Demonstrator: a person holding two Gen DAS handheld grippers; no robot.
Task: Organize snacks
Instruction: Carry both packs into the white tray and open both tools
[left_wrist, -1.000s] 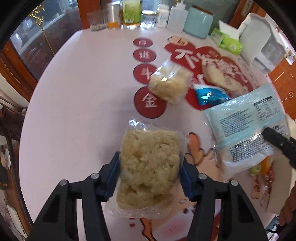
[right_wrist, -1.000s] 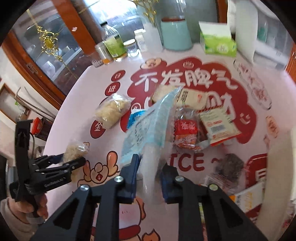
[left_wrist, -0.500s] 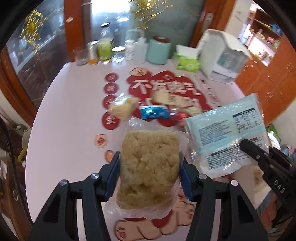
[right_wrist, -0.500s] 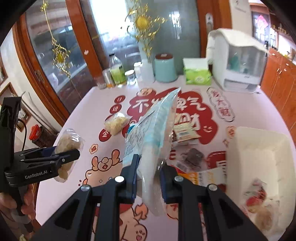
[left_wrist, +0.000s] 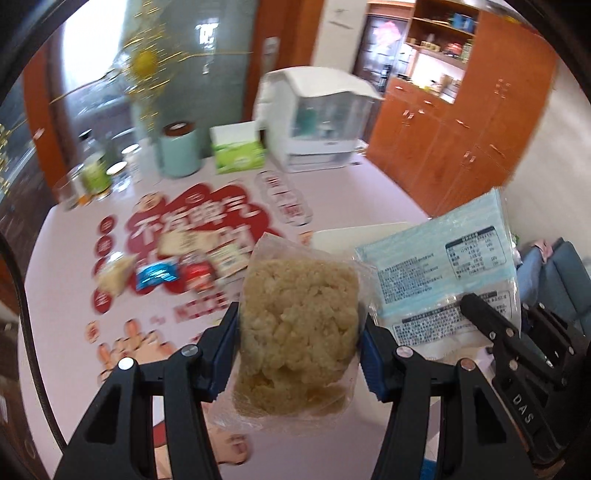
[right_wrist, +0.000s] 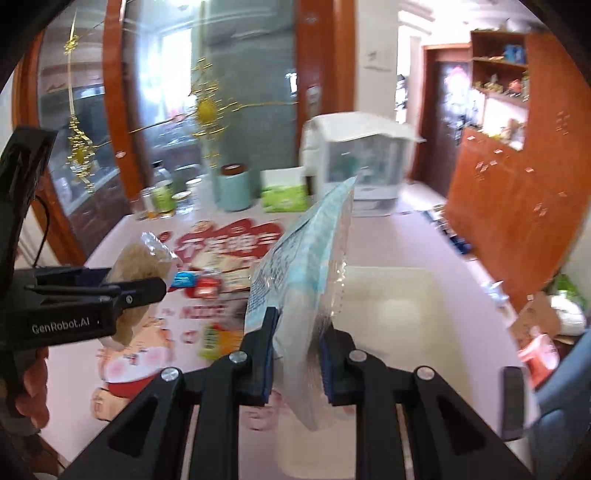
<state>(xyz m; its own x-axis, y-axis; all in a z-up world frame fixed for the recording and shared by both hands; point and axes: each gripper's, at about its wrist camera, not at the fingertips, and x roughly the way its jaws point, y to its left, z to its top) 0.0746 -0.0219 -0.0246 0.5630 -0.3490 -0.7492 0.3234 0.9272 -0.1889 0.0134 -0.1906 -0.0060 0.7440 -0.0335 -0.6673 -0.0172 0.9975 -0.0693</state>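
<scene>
My left gripper (left_wrist: 299, 332) is shut on a clear bag of pale puffed-rice cake (left_wrist: 299, 317), held up in the air above the pink table (left_wrist: 66, 306). My right gripper (right_wrist: 297, 339) is shut on a light-blue and clear snack packet (right_wrist: 306, 266), gripped edge-on near its lower end. In the left wrist view that packet (left_wrist: 443, 266) hangs to the right, over a white bin (left_wrist: 340, 234). The right wrist view shows the same white bin (right_wrist: 388, 295) just beyond the packet, and the left gripper (right_wrist: 144, 291) with its rice cake bag (right_wrist: 140, 266) at the left.
Several snack packets (left_wrist: 159, 275) lie on the red print in the table's middle. At the far edge stand a teal canister (left_wrist: 179, 151), a green tissue box (left_wrist: 240, 153), a white appliance (left_wrist: 317, 125) and jars (left_wrist: 92, 177). Wooden cabinets (left_wrist: 461, 129) rise at the right.
Both grippers have risen and swung right with their packets. The table has dropped away, the room and cabinets have come into view, and the white bin now lies under the blue packet.
</scene>
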